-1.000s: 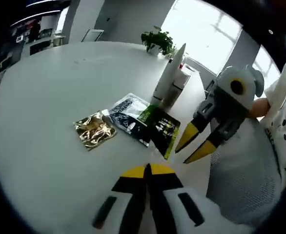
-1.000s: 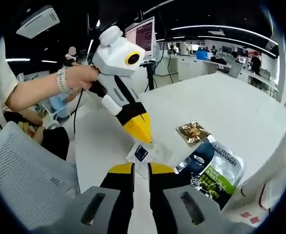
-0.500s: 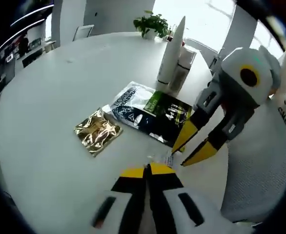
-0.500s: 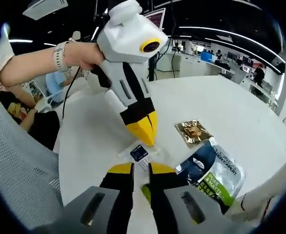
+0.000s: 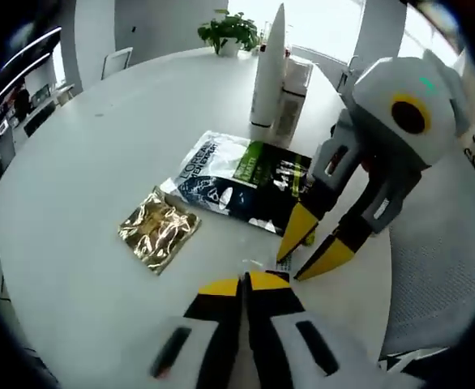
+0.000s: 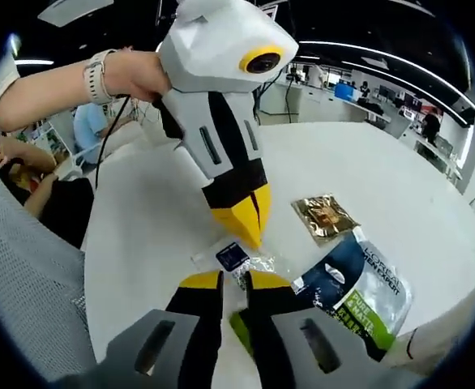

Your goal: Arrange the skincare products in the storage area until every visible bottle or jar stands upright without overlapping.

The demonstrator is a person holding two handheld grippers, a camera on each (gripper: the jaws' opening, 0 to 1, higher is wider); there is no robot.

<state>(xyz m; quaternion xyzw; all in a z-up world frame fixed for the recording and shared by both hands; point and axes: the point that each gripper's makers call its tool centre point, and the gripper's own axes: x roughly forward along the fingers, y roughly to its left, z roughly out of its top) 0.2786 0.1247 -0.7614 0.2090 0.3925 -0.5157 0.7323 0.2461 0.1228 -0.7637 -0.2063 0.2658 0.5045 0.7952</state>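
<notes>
1. The left tool (image 5: 246, 282) has its jaws pressed together with no gap; whether they pinch the edge of the small clear sachet (image 6: 236, 258) lying just past the tips cannot be told. If they have only a sliver of film, a lift would let it slip out

2. The right tool (image 5: 310, 250) has its jaws spread a little and holds nothing; its tips point down at the same sachet from the other side. In the right gripper view its jaws (image 6: 234, 281) sit just short of the sachet, with the left tool's yellow tip (image 6: 241, 217) coming down right above it. Two tools crowding one thin packet could collide or push it away across the white surface (image 5: 83, 162)

3. The L'Oreal pouch (image 5: 241, 180) lies flat near the sachet, the gold sachet (image 5: 158, 229) apart on its other side. A sweeping jaw could shove one over another

4. Two white bottles (image 5: 271, 77) stand upright, close together beyond the pouch; a nudged pouch could topple them
</notes>
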